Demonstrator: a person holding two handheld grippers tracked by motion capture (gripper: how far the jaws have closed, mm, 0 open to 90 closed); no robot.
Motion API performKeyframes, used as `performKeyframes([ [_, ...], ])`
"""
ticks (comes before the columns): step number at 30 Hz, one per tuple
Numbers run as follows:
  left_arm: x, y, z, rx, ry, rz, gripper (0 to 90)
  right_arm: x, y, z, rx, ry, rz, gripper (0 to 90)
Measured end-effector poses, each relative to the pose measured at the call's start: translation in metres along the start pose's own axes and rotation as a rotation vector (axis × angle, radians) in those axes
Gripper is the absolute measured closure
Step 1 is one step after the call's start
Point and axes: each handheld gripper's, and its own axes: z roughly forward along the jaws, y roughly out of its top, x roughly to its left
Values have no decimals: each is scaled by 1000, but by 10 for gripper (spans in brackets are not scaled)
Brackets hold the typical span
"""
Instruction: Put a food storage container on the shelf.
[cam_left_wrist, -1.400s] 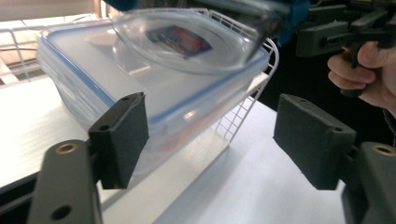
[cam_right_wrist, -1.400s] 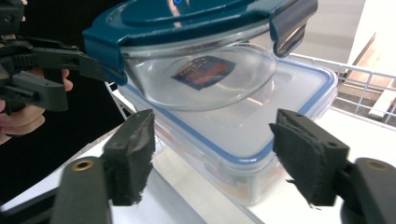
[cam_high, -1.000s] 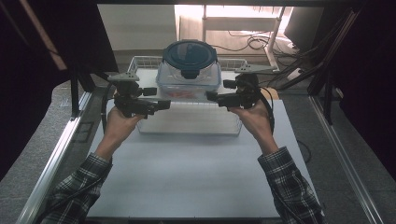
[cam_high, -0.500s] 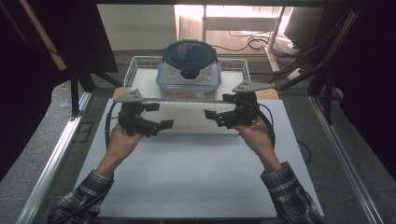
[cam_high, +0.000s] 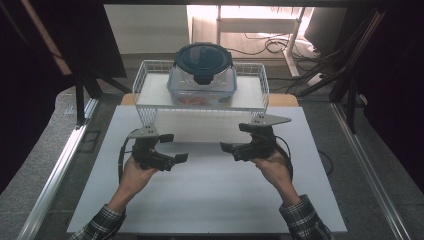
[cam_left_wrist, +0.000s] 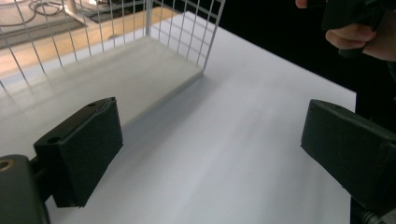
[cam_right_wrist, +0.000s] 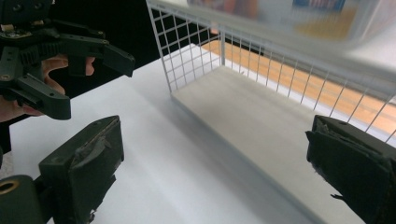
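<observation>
High view is showing the left gripper (cam_high: 176, 148) and right gripper (cam_high: 231, 136) hovering over the white table (cam_high: 210, 200), jaws just opening wide and empty, while the lidded container (cam_high: 202, 75) is sitting on the wire rack (cam_high: 145, 75)

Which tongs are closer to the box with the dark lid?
Right tongs, probably, but only just: both sit open and empty on the white table, and the box on the wire rack is nearly centred.

You get bright backlight from the far window, dark side margins, a soft shadow under the wire rack (cam_high: 200, 97), and blurred close-up foregrounds.
</observation>
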Motion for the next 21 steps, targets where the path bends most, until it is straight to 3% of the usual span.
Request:
performKeyframes([
  [5, 0, -18, 6, 25, 0, -5, 51, -2, -19, 1, 31, -5, 10, 33],
  [9, -2, -27, 4, 7, 3, -7, 55, -1, -29, 0, 37, -2, 21, 33],
  [21, -15, -60, -2, 18, 38, 17, 56, 11, -60, -8, 44, -20, -12, 33],
])
